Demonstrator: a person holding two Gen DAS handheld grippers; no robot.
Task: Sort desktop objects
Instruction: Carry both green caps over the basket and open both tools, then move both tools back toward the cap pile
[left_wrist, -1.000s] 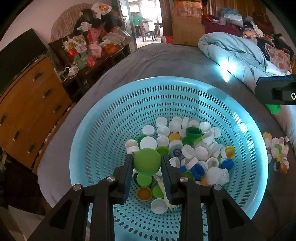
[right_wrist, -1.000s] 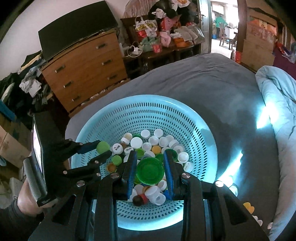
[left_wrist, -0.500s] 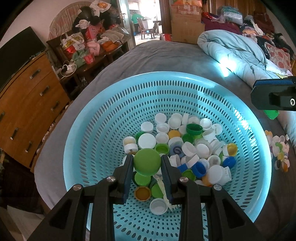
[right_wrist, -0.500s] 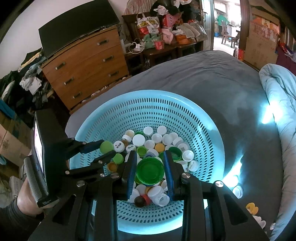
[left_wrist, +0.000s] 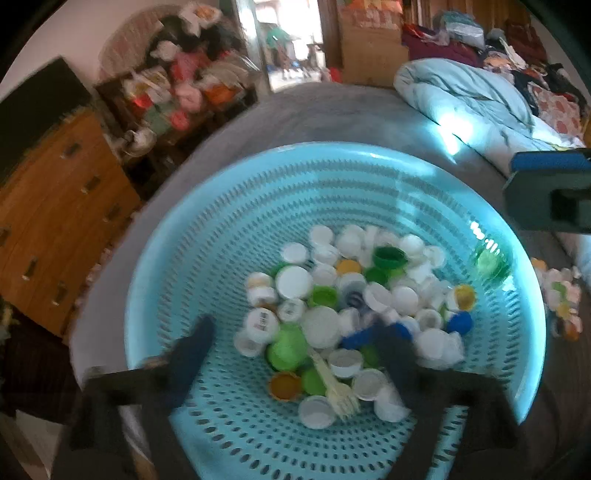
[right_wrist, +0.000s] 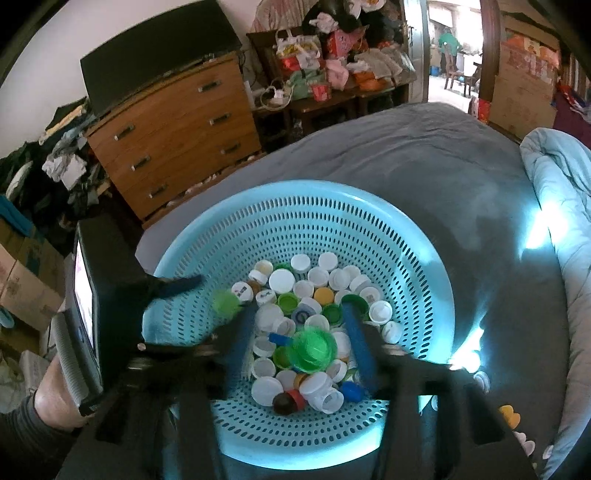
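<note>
You are working over a pale blue perforated basket (right_wrist: 258, 229) that sits on a grey bedspread (right_wrist: 424, 162), and everything else is best placed from that basket. Inside it lies a heap of bottle caps (left_wrist: 354, 295), mostly white with green, blue and yellow ones, plus a cream plastic fork (left_wrist: 334, 386) on the near side. Your left gripper (left_wrist: 295, 343) hangs over the basket's near edge with its jaws opening and nothing pressed between them; a light green cap (left_wrist: 287, 349) sits in the pile below the gap. Your right gripper (right_wrist: 299, 332) is also over the basket, jaws opening, with a blurred dark green cap (right_wrist: 313, 349) between them, and I cannot tell whether either pad touches it. To the right of the basket a small cluster of loose caps (left_wrist: 559, 295) rests on the bedspread, and beyond that a light blue quilt (left_wrist: 465, 92) is bunched up. Left of the basket stands a wooden dresser (right_wrist: 173, 133), with a cluttered table (right_wrist: 332, 81) and an open doorway (right_wrist: 454, 48) behind.
</note>
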